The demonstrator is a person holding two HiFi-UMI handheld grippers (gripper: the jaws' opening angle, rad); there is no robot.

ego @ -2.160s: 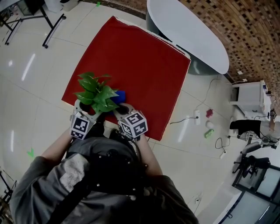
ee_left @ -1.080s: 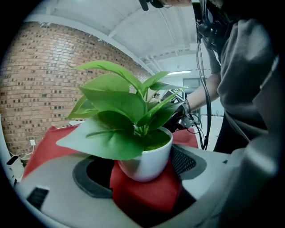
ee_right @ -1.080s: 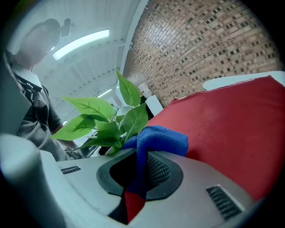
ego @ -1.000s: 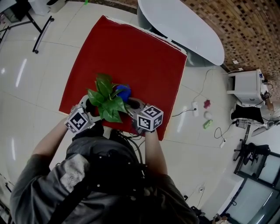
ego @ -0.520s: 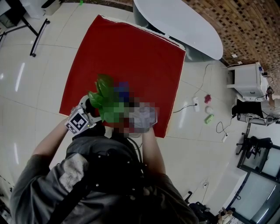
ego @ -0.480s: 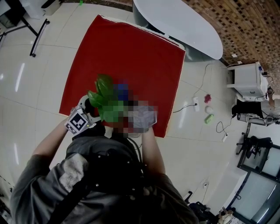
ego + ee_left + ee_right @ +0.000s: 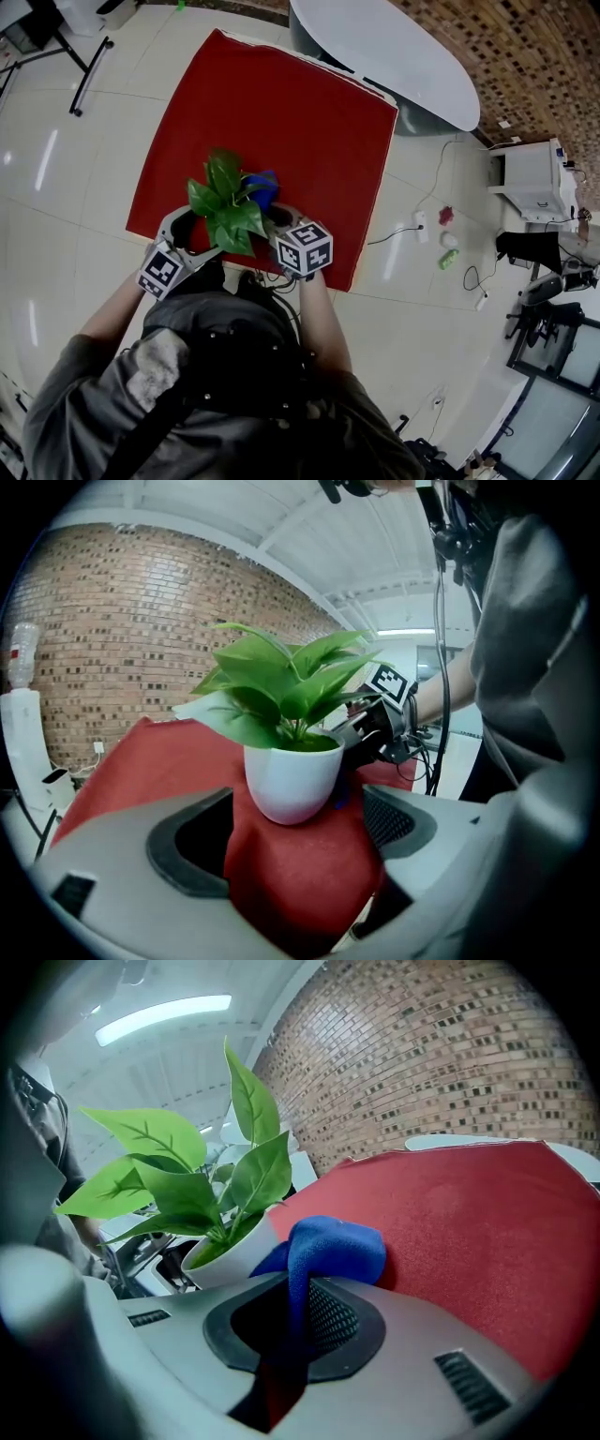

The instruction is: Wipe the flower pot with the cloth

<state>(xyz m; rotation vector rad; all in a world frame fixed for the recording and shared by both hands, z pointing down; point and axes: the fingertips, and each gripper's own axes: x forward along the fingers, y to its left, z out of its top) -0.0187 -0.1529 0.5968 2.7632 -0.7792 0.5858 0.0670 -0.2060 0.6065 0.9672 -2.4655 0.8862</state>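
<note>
A white flower pot [image 7: 292, 780] with a green leafy plant [image 7: 228, 202] stands on the red-covered table [image 7: 300, 122], near its front edge. In the head view the leaves hide the pot. My left gripper [image 7: 295, 834] is open, with the pot just beyond its jaw tips and not touching them. My right gripper [image 7: 300, 1321] is shut on a blue cloth [image 7: 330, 1246], which bunches up right beside the pot [image 7: 228, 1252] on its right. In the head view the blue cloth [image 7: 262, 187] shows next to the leaves, with the left gripper [image 7: 190, 218] and the right gripper [image 7: 274, 214] on either side.
A white oval table [image 7: 394, 56] stands beyond the red table's far corner. Cables and small items [image 7: 445, 244] lie on the tiled floor to the right, near a white cabinet [image 7: 530, 178]. A black stand [image 7: 89, 47] is at the far left.
The right gripper with the blue cloth has shifted slightly left, closer to the plant. The left gripper has drawn back a little toward the person. The plant stays in place.
</note>
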